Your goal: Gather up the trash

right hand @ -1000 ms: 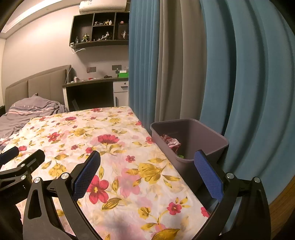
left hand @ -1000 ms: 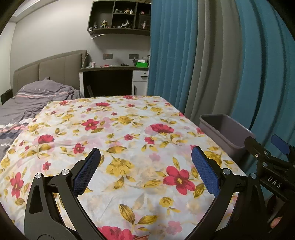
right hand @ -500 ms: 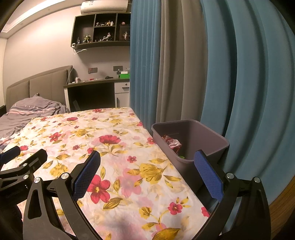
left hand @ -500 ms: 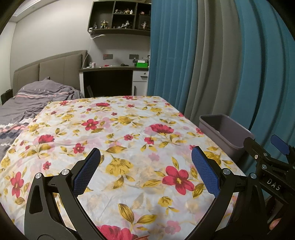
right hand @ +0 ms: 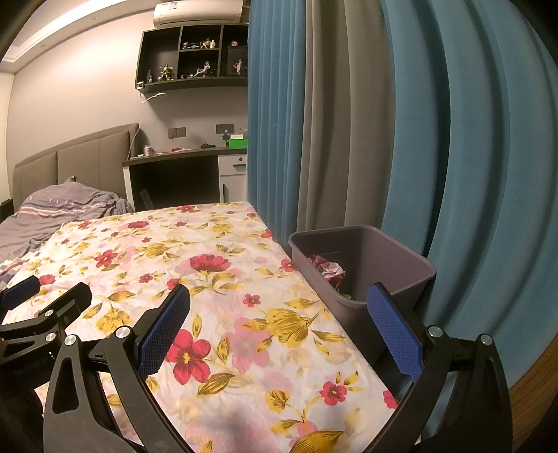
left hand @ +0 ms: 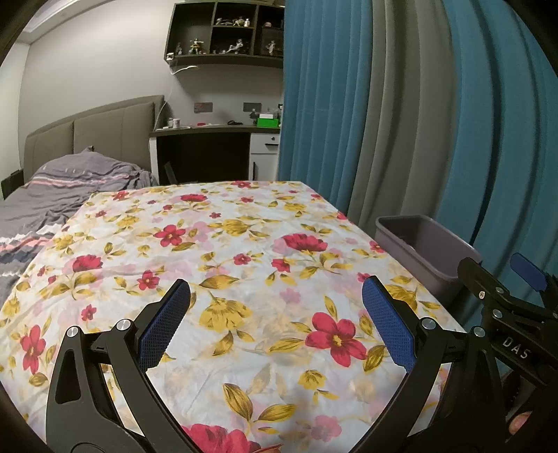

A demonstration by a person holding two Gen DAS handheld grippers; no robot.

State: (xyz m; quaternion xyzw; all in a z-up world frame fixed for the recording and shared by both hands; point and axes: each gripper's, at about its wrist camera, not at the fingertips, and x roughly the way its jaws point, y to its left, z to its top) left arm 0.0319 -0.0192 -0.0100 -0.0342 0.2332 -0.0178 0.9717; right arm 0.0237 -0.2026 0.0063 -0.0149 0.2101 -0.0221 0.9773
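A grey plastic bin [right hand: 390, 265] stands off the table's right edge, against the curtain; it also shows in the left wrist view [left hand: 418, 244]. Crumpled red-and-white trash [right hand: 326, 270] lies inside it, with a bit of green beneath. My left gripper [left hand: 275, 317] is open and empty above the near part of the floral tablecloth [left hand: 216, 244]. My right gripper [right hand: 279, 320] is open and empty over the table's near right edge, just short of the bin. Each gripper shows at the edge of the other's view. No loose trash shows on the cloth.
Blue and grey curtains [right hand: 401, 122] hang close behind the bin. A bed with a grey blanket [left hand: 52, 198] lies left of the table. A dark desk [left hand: 209, 153] and wall shelf with figurines [left hand: 226, 31] stand at the far wall.
Both grippers have stayed open and nearly still. The right wrist view has tilted up very slightly.
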